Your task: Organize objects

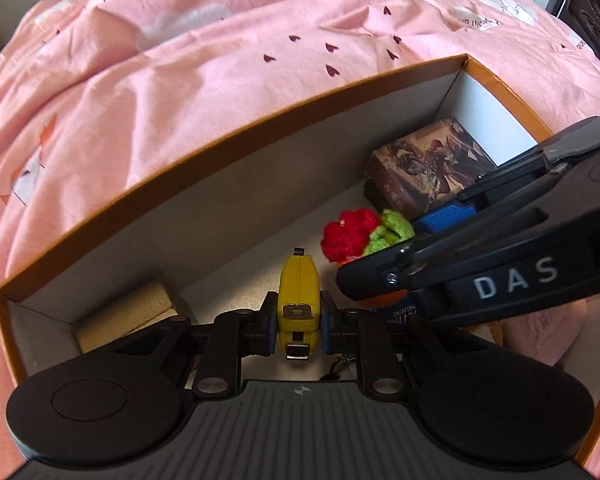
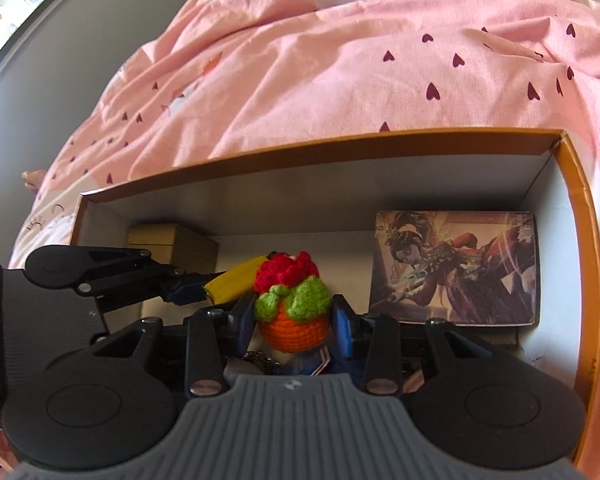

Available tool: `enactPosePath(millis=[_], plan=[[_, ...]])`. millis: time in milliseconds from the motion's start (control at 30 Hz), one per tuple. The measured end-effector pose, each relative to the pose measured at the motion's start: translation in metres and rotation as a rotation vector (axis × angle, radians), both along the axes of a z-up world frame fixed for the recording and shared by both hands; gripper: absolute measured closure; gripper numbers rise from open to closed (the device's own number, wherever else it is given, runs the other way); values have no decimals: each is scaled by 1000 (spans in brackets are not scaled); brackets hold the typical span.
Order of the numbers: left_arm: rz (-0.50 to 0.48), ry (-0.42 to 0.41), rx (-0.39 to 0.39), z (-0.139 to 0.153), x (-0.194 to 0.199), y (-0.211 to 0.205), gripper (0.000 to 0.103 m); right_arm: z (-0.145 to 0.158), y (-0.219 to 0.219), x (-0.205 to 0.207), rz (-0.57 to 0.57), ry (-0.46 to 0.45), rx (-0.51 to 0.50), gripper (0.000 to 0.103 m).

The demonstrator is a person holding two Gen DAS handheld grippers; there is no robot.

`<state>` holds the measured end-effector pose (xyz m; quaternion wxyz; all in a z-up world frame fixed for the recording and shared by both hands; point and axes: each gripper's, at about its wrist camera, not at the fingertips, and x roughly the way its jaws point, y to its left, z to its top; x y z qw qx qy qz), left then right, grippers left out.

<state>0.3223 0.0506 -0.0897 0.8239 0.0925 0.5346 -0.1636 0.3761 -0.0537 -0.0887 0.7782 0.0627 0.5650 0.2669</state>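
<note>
Yellow tape measure point(image 1: 299, 300) is clamped tight between the left gripper point(image 1: 299, 326) fingers, hanging just above the floor of the orange-rimmed box point(image 1: 228, 128) on the pink bed cover point(image 1: 180, 60). Right gripper point(image 2: 293, 320) is grasping a crocheted flower pot point(image 2: 292, 304), orange base squeezed between its blue pads, right beside the tape measure inside the box. Illustrated card box point(image 2: 454, 266) sits at the box's right end, a tan little box point(image 2: 172, 246) at the left end.
</note>
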Motion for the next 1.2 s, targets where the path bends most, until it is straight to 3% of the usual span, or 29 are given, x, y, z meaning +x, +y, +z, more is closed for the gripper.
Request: enactPosePath(millis=[533,900,1067,1200], plan=[[9,-107,111,21,-24,5,72,-4,4,1,3,9,-50,60],[69,-156,122,45,-37,9,72,15,4,-6,9,-41,-64,53],[144,-214,131,67,-55,12,61,40,1,-27,34,-141,-94,53],[229,-265,92,88,-76,13,56,66,-4,-54,63,-265,-125,52]])
